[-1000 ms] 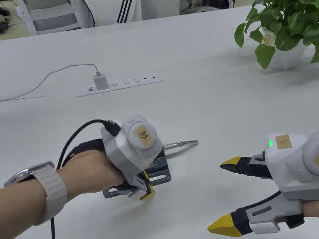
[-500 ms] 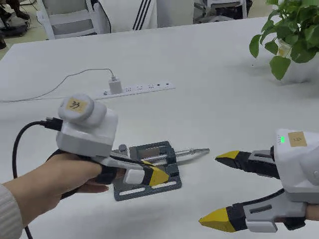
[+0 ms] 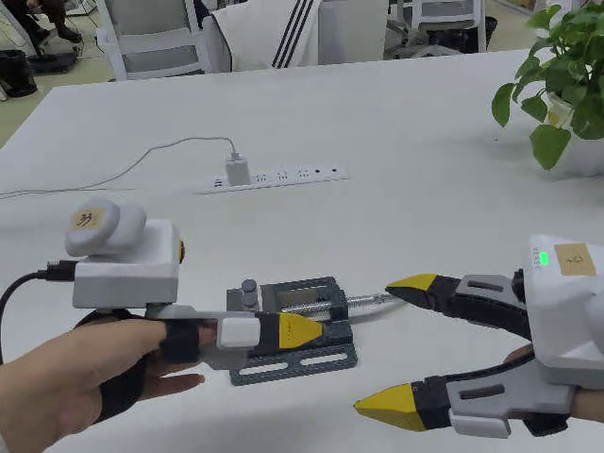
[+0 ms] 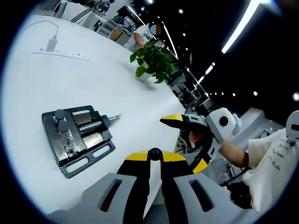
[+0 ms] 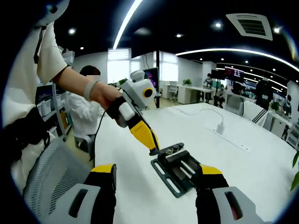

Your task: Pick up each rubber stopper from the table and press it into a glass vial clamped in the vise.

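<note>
A dark metal vise [image 3: 300, 351] lies flat on the white table, its screw handle pointing right. Small vials stand in its jaws: two with grey stoppers [image 4: 59, 115] and one clear glass vial [image 4: 69, 143] beside them. My left gripper [image 3: 304, 330] is level and shut, with nothing seen between its yellow tips, which hover over the vise's near side. My right gripper [image 3: 389, 344] stands open just right of the vise with nothing between its fingers. In the right gripper view the left gripper [image 5: 153, 149] points down at the vise [image 5: 164, 176]; in the left gripper view the right gripper [image 4: 184, 123] lies beyond the vise [image 4: 88, 157].
A white power strip [image 3: 274, 176] with a plugged charger and cable lies behind the vise. A potted plant [image 3: 562, 85] stands at the far right. Chairs [image 3: 151, 33] line the table's far edge. Bare tabletop surrounds the vise.
The left gripper has lifted off the vise, turned from pointing down to level, and drawn back to the left. The right gripper has stayed open. The head camera has shifted.
</note>
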`<act>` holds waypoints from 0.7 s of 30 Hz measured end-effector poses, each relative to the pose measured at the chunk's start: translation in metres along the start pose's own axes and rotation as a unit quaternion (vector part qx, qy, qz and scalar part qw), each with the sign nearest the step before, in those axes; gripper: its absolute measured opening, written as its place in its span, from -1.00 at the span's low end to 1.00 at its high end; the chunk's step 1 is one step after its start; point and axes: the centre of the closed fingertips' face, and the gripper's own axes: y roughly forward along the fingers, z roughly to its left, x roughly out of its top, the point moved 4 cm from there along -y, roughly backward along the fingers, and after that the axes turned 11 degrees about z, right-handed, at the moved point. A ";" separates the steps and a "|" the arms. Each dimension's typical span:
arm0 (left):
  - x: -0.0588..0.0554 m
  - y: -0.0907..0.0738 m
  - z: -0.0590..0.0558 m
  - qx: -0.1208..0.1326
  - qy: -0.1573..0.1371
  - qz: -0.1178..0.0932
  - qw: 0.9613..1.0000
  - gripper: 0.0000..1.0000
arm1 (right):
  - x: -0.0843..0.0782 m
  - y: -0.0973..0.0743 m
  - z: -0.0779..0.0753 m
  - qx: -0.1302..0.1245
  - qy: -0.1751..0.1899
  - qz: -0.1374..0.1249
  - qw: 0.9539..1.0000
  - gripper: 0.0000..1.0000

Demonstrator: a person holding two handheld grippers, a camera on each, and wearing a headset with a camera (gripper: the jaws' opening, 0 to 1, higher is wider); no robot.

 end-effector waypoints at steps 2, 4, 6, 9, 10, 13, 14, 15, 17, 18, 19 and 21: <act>-0.001 -0.002 -0.001 -0.012 -0.009 -0.003 1.000 -0.92 | 0.005 0.001 0.002 0.006 -0.001 -0.007 1.000 0.26; -0.002 -0.004 -0.003 -0.025 -0.026 -0.012 0.999 -0.92 | 0.010 0.003 0.005 0.015 0.001 -0.011 1.000 0.17; -0.002 -0.006 -0.004 -0.039 -0.039 -0.021 0.998 -0.92 | 0.016 0.004 0.006 0.014 -0.010 -0.020 1.000 0.13; -0.003 -0.010 -0.007 -0.062 -0.050 -0.029 0.996 -0.92 | 0.023 0.007 0.008 0.022 -0.007 -0.028 0.999 0.07; -0.004 -0.011 -0.007 -0.062 -0.050 -0.033 0.996 -0.92 | 0.025 0.009 0.010 0.029 -0.007 -0.029 0.999 0.03; -0.006 -0.014 -0.012 -0.094 -0.071 -0.038 0.992 -0.92 | 0.029 0.011 0.014 0.037 -0.012 -0.037 0.999 -0.08; -0.007 -0.015 -0.013 -0.103 -0.078 -0.038 0.991 -0.92 | 0.030 0.012 0.014 0.038 -0.013 -0.037 0.998 -0.09; -0.007 -0.016 -0.012 -0.107 -0.081 -0.040 0.990 -0.92 | 0.031 0.013 0.016 0.044 -0.012 -0.037 0.998 -0.13; -0.008 -0.019 -0.012 -0.117 -0.091 -0.046 0.988 -0.92 | 0.034 0.014 0.018 0.047 -0.023 -0.047 0.998 -0.21; -0.008 -0.020 -0.012 -0.123 -0.097 -0.048 0.986 -0.92 | 0.035 0.014 0.019 0.050 -0.024 -0.048 0.997 -0.26; -0.008 -0.021 -0.011 -0.128 -0.102 -0.051 0.985 -0.92 | 0.035 0.014 0.020 0.052 -0.024 -0.048 0.997 -0.32; -0.010 -0.023 -0.013 -0.149 -0.108 -0.052 0.982 -0.92 | 0.037 0.015 0.021 0.054 -0.029 -0.053 0.997 -0.38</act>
